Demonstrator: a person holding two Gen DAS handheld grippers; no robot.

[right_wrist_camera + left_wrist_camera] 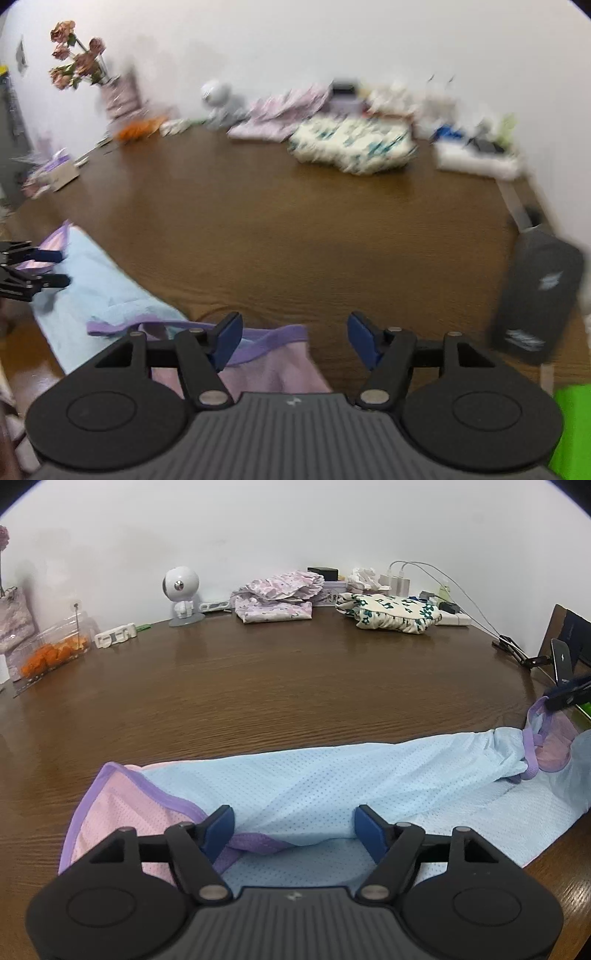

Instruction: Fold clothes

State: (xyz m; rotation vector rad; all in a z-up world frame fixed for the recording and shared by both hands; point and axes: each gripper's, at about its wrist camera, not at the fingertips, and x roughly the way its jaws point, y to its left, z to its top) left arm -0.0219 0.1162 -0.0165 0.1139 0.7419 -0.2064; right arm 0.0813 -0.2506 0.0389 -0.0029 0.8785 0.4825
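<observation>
Both wrist views look down close over the brown table (pixel 295 686) toward the wall, sharing its far clutter

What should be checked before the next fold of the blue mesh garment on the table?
1. Left claw open, clear of cloth: ok, jaws apart over the blue mesh garment.
2. Right claw free: ok, jaws apart, nothing pinched.
3. Garment flat: not ok, bunched, purple trim twisted.
4. Table space ahead: ok.
5. Folded clothes at the far edge undisturbed: ok.
6. Right view sharp: not ok, blurred.
</observation>
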